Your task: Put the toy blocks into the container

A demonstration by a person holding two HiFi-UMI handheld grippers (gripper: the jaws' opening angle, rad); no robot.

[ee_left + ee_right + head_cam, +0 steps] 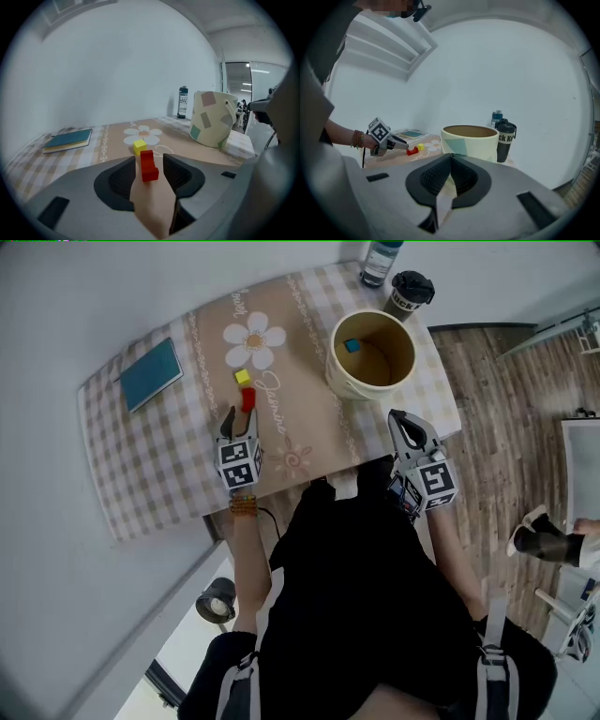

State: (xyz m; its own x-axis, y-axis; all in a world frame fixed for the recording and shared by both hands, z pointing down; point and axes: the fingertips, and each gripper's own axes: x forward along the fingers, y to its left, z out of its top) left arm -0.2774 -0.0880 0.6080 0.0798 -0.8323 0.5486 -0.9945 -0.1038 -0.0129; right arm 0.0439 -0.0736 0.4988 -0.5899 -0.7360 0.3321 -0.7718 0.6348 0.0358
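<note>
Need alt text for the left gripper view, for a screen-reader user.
The left gripper, jaws open, frames a red block on the table, with a gap on either side of it and a yellow block just behind. Further back, a teal notebook lies at left, and a pale container stands at right with a bottle behind it.

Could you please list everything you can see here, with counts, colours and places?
table: one, checked cloth with flower print, centre
container: one, cream, table's right part
blue block: one, inside container
red block: one, on table at left tool's jaw tips
yellow block: one, on table just beyond red block
book: one, teal, table's left part
bottle: one, teal cap, far table edge
cup: one, black, beside bottle
shoe: one, dark, floor at right
left tool: grey, open
right tool: grey, shut, empty
person: black clothes
</note>
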